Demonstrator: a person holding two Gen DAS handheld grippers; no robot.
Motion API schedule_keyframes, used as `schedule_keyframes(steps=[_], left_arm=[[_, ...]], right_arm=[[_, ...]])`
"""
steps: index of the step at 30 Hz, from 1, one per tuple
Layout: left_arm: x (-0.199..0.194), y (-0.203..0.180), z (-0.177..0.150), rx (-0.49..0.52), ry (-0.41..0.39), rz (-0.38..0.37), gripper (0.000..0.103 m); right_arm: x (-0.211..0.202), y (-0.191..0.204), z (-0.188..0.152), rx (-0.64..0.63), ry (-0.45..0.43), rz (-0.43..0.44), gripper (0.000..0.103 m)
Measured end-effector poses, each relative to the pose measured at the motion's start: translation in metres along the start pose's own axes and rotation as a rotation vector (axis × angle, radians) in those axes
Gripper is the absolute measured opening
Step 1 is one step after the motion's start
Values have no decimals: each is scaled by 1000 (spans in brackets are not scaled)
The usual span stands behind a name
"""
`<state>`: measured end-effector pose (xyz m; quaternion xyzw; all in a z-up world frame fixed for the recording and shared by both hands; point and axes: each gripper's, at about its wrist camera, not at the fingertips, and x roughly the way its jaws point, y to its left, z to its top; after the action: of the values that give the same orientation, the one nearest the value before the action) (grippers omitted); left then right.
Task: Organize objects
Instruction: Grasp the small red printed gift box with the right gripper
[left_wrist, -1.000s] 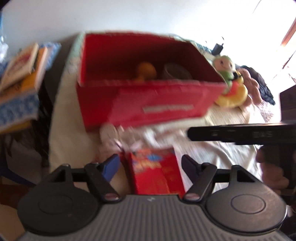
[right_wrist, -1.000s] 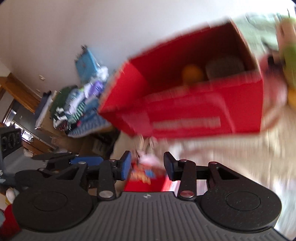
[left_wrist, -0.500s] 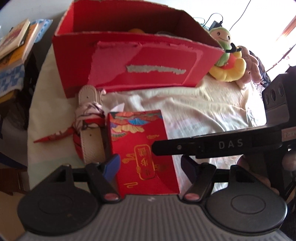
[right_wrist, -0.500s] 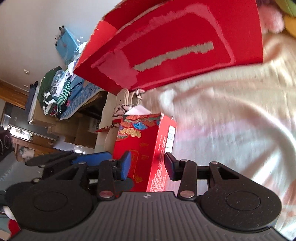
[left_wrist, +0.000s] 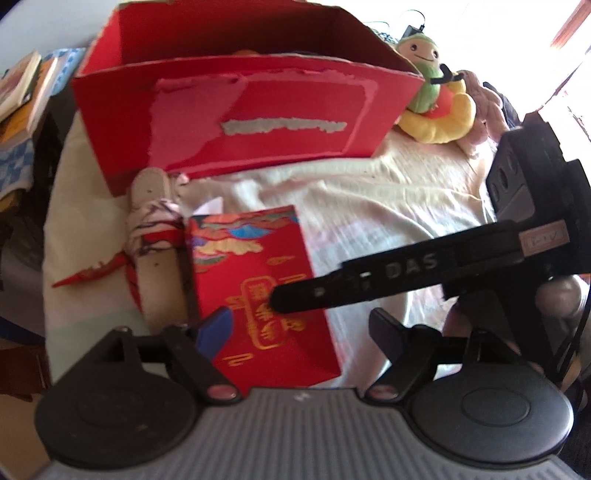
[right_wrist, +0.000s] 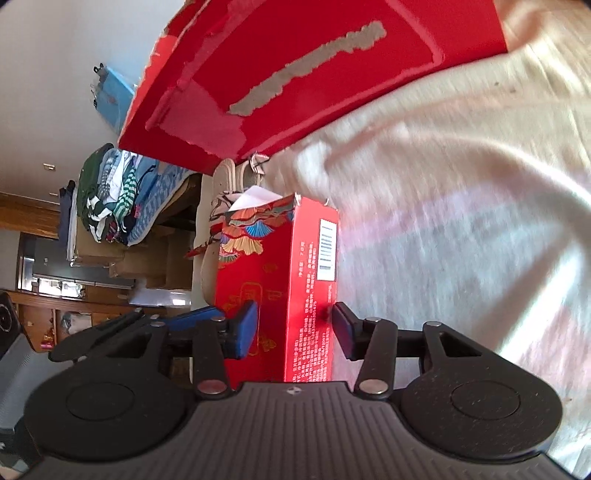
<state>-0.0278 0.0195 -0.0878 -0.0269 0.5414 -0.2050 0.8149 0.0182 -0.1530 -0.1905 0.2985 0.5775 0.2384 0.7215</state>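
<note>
One large red cardboard box (left_wrist: 255, 122), open top, at 12 o'clock on cream cloth (left_wrist: 388, 199). Small red packet (left_wrist: 258, 280) lies flat at centre, beige strap (left_wrist: 155, 258) touching it at 9 o'clock. Left gripper (left_wrist: 301, 325) jaws opening, astride packet's near end. Right gripper (right_wrist: 291, 328) jaws opening, packet between pads, right pad just grazing its side.

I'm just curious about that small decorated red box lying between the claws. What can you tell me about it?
The small red box looks like printed cardboard: gold characters on the front, colourful fan patterns near its torn-open top, small print and a barcode on one narrow side. It lies flat on the pale cloth, beside a beige strap and in front of the big red carton. The right gripper straddles it, jaws opening.
</note>
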Motion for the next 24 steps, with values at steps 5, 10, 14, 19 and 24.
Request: schedule_keyframes(steps=[5,10,14,19,24], left_arm=[[1,17,-1,-50,11,-2,82],[15,13,3,-56,22,29,85],[23,4,6,2,27,64,86],[35,-2,11,34,33,72,94],[41,-14,16,75,47,33,92]], right_arm=[[-1,-2,1,0,4,19,43],[2,-4,4,4,10,24,48],[2,-6,6,29,6,30,51],[-3,-12,7,42,11,33,51],[-18,-15,7,5,-13,-5,49]])
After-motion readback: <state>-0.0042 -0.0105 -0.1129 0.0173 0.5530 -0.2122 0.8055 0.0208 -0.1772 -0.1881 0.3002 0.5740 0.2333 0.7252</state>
